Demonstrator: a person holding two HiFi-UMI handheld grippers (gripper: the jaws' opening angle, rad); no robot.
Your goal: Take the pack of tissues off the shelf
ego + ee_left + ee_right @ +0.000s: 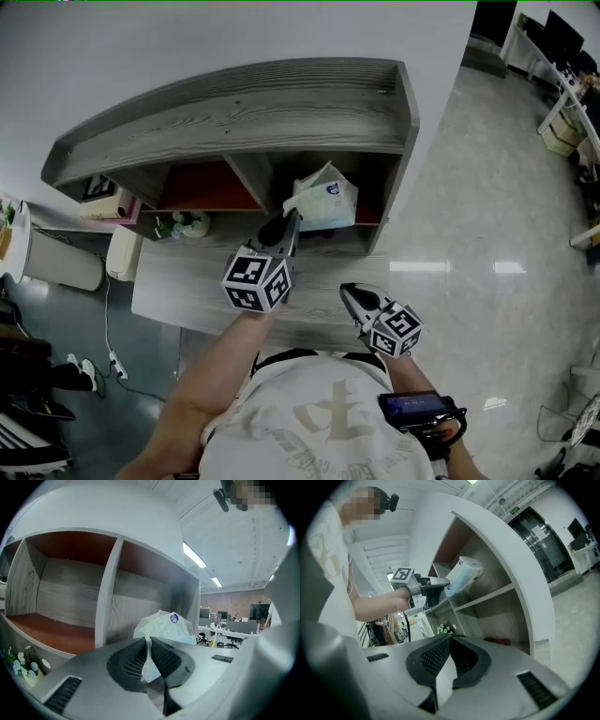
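While left gripper (289, 223) pinches wrapper edge of pack of tissues (325, 199), jaws nearly together on it | pack: front of shelf (244, 112) right compartment | step: likely withdrawal | next: draw pack nearward, clear of shelf | right gripper (354, 296): closed, empty, nearer

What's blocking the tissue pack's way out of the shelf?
Nothing visible. The left gripper is shut on the wrapper of the tissue pack, which sits at the open front of the shelf's right compartment.
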